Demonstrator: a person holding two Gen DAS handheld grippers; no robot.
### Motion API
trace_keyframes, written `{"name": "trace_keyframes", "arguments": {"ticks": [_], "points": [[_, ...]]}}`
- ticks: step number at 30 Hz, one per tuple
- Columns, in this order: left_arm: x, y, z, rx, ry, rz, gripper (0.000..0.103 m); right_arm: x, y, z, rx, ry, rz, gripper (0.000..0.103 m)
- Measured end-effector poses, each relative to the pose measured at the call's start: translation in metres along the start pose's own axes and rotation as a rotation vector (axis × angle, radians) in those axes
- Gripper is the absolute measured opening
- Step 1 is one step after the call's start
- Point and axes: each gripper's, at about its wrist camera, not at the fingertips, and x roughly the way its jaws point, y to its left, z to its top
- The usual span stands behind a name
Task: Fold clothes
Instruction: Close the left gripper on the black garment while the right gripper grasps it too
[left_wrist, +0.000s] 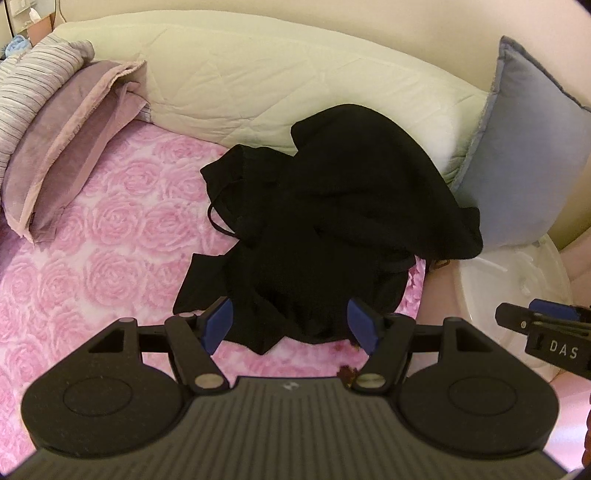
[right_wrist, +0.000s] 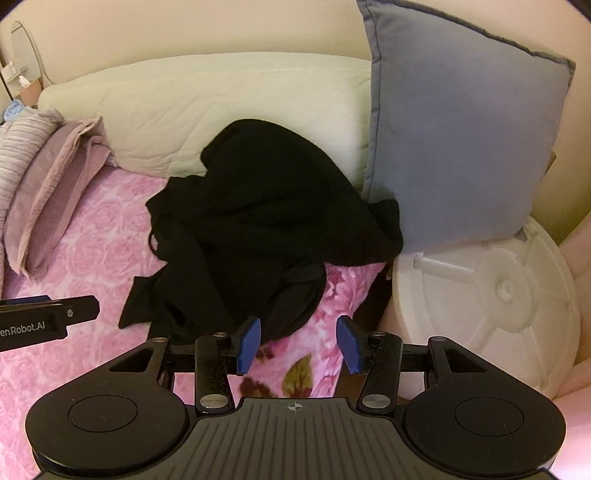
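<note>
A pink rose-patterned blanket covers the bed. Along its far edge lies a long cream quilted bolster, set against the wall. At the left end sit a mauve pillow and, behind it, a striped grey pillow — the two touching. At the right end a grey-blue cushion stands upright, leaning on the wall. Just below it, beside the bed's edge, is a round white plastic object — what it is cannot be told.
</note>
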Motion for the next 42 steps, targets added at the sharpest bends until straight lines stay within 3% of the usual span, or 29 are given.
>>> {"name": "trace_keyframes", "arguments": {"ticks": [13,30,39,42], "points": [[0.061,-0.006,0.034,0.002,0.051,-0.009,0.065,0.051,-0.013,0.04,-0.002,0.032,-0.017,0.05],[0.174,0.014,0.045,-0.138,0.117,-0.071,0.065,0.154,-0.052,0.066,-0.024,0.003,-0.091,0.05],[0.239,0.005,0.051,-0.132,0.164,-0.031,0.066,0.203,-0.072,0.088,-0.006,-0.043,-0.16,0.05],[0.251,0.007,0.049,-0.136,0.142,-0.025,0.065,0.221,-0.075,0.089,-0.023,-0.037,-0.161,0.05]]}}
